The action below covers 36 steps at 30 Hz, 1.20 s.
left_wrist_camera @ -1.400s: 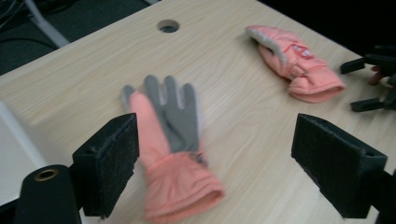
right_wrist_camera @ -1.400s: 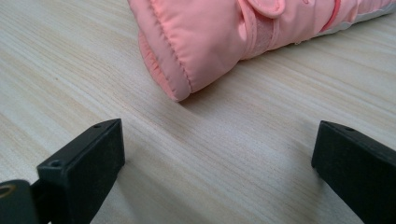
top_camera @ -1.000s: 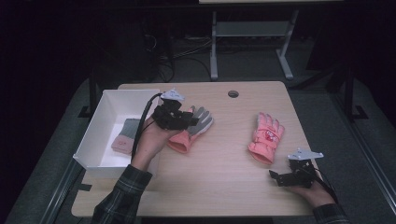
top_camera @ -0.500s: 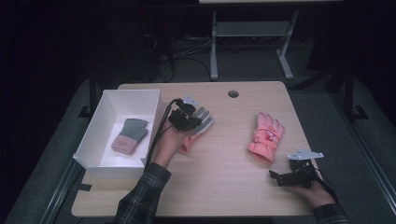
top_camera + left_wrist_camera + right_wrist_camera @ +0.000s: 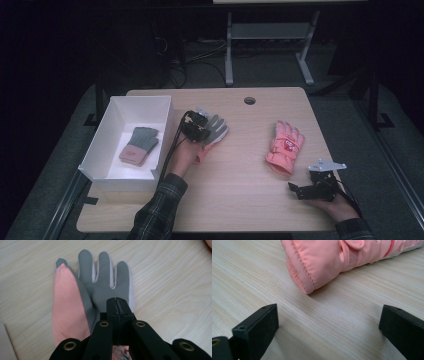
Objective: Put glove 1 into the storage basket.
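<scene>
Grey-palmed and pink-backed, the glove (image 5: 100,290) lies at the centre of the left gripper view, partly folded over, with the left tool (image 5: 117,306) pressed together on its palm fabric; in the high view it sits just right of the white bin (image 5: 102,145). One grey-and-pink glove (image 5: 139,145) already lies inside that bin, so roughly a third of the sorting looks done. The pink ski glove (image 5: 285,147) rests right of centre on the wooden counter (image 5: 235,190), untouched, and the right tool (image 5: 327,322) waits spread wide near its cuff.
</scene>
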Each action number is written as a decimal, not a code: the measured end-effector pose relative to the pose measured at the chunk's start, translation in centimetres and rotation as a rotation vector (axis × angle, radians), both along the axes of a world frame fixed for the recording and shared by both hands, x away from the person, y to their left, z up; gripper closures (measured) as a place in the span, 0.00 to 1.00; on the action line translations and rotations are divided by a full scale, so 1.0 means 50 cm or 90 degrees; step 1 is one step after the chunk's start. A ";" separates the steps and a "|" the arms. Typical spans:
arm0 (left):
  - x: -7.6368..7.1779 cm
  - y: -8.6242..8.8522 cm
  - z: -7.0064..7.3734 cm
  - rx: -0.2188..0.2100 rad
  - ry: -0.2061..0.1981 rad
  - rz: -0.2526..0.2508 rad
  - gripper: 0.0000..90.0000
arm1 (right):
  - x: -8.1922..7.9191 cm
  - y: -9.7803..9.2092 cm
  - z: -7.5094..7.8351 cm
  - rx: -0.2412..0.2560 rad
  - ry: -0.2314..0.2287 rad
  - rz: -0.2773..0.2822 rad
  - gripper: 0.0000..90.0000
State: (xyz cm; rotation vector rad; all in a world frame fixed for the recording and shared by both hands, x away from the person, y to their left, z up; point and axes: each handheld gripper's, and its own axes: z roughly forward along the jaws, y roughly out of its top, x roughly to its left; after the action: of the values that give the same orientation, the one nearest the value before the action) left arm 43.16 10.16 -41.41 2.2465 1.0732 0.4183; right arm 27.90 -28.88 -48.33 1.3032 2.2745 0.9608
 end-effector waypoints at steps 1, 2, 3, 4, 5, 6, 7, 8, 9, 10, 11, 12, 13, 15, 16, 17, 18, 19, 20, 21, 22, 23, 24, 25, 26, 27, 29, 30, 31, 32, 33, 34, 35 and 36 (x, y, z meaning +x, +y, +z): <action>0.002 0.002 -0.003 0.000 0.002 0.002 1.00 | 0.000 0.000 0.000 0.000 0.000 0.000 0.02; 0.003 0.003 -0.006 0.007 0.002 0.007 1.00 | 0.000 0.000 0.000 0.000 0.000 0.000 0.02; 0.005 0.005 -0.009 0.011 0.002 0.011 1.00 | 0.000 0.000 0.000 0.000 0.000 0.000 0.02; 0.007 0.007 -0.012 0.010 0.006 0.015 1.00 | 0.000 0.000 0.000 0.000 0.000 0.000 0.02; 0.008 0.008 -0.014 0.007 0.008 0.021 1.00 | 0.000 0.000 0.000 0.000 0.000 0.000 0.02; 0.008 0.010 -0.016 0.009 0.007 0.021 1.00 | 0.000 0.000 0.000 0.000 0.000 0.000 0.02; 0.008 0.011 -0.017 0.009 0.009 0.023 1.00 | 0.000 0.000 0.000 0.000 0.000 0.000 0.02; 0.008 0.012 -0.019 0.009 0.013 0.024 1.00 | 0.000 0.000 0.000 0.000 0.000 0.000 0.02; 0.007 0.014 -0.020 0.014 0.013 0.026 1.00 | 0.000 0.000 0.000 0.000 0.000 0.000 0.02; 0.007 0.014 -0.021 0.013 0.018 0.027 1.00 | 0.000 0.000 0.000 0.000 0.000 0.000 0.02; 0.006 0.016 -0.022 0.013 0.024 0.026 1.00 | 0.000 0.000 0.000 0.000 0.000 0.000 0.02; 0.005 0.016 -0.022 0.009 0.027 0.026 1.00 | 0.000 0.000 0.000 0.000 0.000 0.000 0.02; 0.005 0.016 -0.023 0.012 0.029 0.024 1.00 | 0.000 0.000 0.000 0.000 0.000 0.001 0.02; 0.003 0.013 -0.022 0.005 0.034 0.019 1.00 | 0.000 0.000 0.000 0.000 0.000 0.000 0.02; 0.002 0.011 -0.022 0.002 0.037 0.015 1.00 | 0.000 0.000 0.000 0.000 0.000 0.001 0.02; 0.000 0.007 -0.021 -0.003 0.039 0.007 1.00 | 0.000 0.000 0.000 0.000 0.000 0.000 0.02; -0.001 0.004 -0.021 -0.006 0.042 0.002 1.00 | 0.000 0.000 0.000 0.000 0.000 0.000 0.02; -0.002 0.001 -0.021 -0.003 0.043 -0.003 1.00 | 0.000 0.000 0.000 0.000 0.000 0.000 0.02; -0.003 -0.004 -0.022 -0.006 0.044 -0.005 1.00 | 0.000 0.000 0.000 0.000 0.000 0.000 0.02; -0.004 -0.009 -0.022 -0.009 0.044 -0.010 1.00 | 0.000 0.000 0.000 0.000 0.000 0.000 0.02; -0.006 -0.015 -0.022 -0.014 0.046 -0.014 1.00 | 0.000 0.000 0.000 0.000 0.000 0.000 0.02; -0.008 -0.022 -0.022 -0.016 0.049 -0.021 1.00 | 0.000 0.000 0.000 0.000 0.000 0.000 0.02; -0.010 -0.027 -0.023 -0.018 0.049 -0.025 1.00 | 0.000 0.000 0.000 0.000 0.000 0.000 0.02; -0.012 -0.034 -0.023 -0.020 0.053 -0.030 1.00 | 0.000 0.000 0.000 0.000 0.000 0.000 0.02; -0.014 -0.041 -0.023 -0.021 0.057 -0.036 1.00 | 0.000 0.000 0.000 0.000 0.000 0.000 0.02; -0.017 -0.048 -0.023 -0.023 0.060 -0.041 1.00 | 0.000 0.000 0.000 0.000 0.000 0.000 0.02; -0.020 -0.061 -0.022 -0.025 0.065 -0.055 1.00 | 0.000 0.000 0.000 -0.002 0.000 0.002 0.02; -0.021 -0.067 -0.022 -0.024 0.067 -0.061 1.00 | 0.000 0.000 0.000 -0.001 0.000 0.002 0.02; -0.024 -0.076 -0.021 -0.027 0.069 -0.070 1.00 | 0.000 0.000 0.000 -0.001 0.000 0.002 0.02; -0.026 -0.080 -0.021 -0.030 0.072 -0.076 1.00 | 0.000 0.000 0.000 -0.001 -0.001 0.002 0.02; -0.027 -0.083 -0.021 -0.028 0.073 -0.084 1.00 | 0.000 0.000 0.000 -0.001 0.000 0.002 0.02; -0.029 -0.087 -0.021 -0.026 0.075 -0.093 1.00 | 0.000 0.000 0.000 -0.001 0.000 0.002 0.02; -0.031 -0.092 -0.020 -0.022 0.075 -0.099 1.00 | 0.000 0.000 0.000 -0.002 -0.001 0.002 0.02; -0.032 -0.094 -0.020 -0.024 0.076 -0.104 1.00 | 0.000 0.000 0.000 -0.001 0.000 0.002 0.02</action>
State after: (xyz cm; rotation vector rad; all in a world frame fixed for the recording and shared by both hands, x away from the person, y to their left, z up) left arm 41.56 5.44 -42.39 2.3285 0.9387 0.1961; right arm 27.91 -28.90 -48.33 1.2986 2.2771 0.9594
